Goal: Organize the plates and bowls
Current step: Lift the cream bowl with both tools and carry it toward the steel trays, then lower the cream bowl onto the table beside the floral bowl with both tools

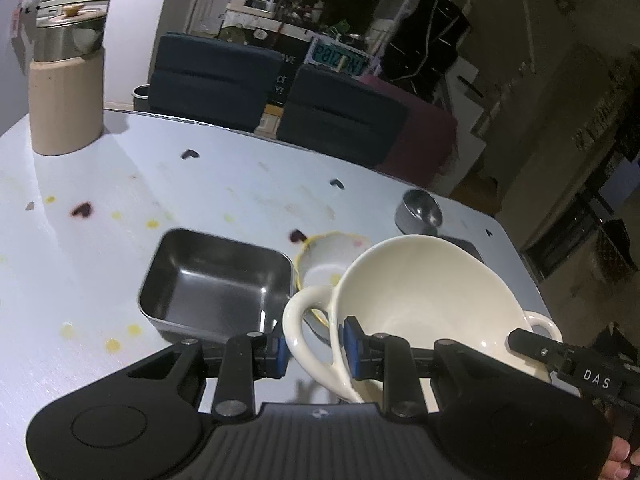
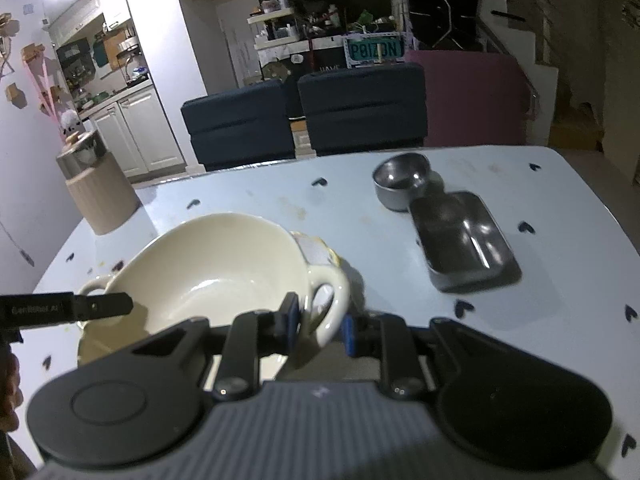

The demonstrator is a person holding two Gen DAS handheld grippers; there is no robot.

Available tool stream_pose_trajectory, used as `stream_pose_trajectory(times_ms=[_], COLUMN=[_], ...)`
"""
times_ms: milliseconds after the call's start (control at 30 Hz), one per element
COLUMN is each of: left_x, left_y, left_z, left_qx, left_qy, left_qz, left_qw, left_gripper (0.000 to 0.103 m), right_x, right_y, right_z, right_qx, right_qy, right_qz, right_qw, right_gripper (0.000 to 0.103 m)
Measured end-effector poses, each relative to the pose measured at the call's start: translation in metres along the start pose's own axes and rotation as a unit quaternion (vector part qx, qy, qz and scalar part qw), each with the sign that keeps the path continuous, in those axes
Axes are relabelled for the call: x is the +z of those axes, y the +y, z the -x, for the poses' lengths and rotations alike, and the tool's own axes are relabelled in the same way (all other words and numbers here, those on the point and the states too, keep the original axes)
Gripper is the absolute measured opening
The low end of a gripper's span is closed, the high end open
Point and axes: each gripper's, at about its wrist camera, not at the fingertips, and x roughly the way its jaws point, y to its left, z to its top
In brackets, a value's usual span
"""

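A cream bowl with two loop handles (image 1: 420,292) hangs just over the white table between both grippers. My left gripper (image 1: 314,344) is shut on its left handle (image 1: 304,320), blue pads on either side of the loop. In the right wrist view my right gripper (image 2: 320,326) is shut on the bowl's (image 2: 208,268) other handle (image 2: 328,304). Each view shows the opposite gripper's black finger at the far handle. A yellow-rimmed plate (image 1: 332,256) lies on the table just behind the bowl. The bowl is empty inside.
A square steel container (image 1: 216,284) sits left of the bowl. A round steel bowl (image 2: 400,184) and a rectangular steel tray (image 2: 464,236) lie at the right. A beige canister (image 1: 66,104) stands at the far left. Two dark chairs (image 2: 304,120) line the far table edge.
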Motion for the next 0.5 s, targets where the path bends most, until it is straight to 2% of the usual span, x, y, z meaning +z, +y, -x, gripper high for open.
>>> stream_pose_trajectory(times_ms=[267,500], left_x=[-0.025,-0.038], left_y=[-0.016,-0.02], left_z=[-0.014,-0.029], left_qx=[-0.013,-0.019], left_qy=[0.017,0.034], left_qz=[-0.018,-0.02], left_qw=[0.9996,0.999], left_gripper=[0.03,0.031], right_x=[-0.022,-0.034], right_y=[-0.017,-0.023], right_z=[0.008,0.008], right_qx=[-0.021,-0.042], right_qy=[0.013,0.02], right_qz=[-0.016,-0.002], right_qw=[1.0,0.999], right_gripper=[0.026,0.027])
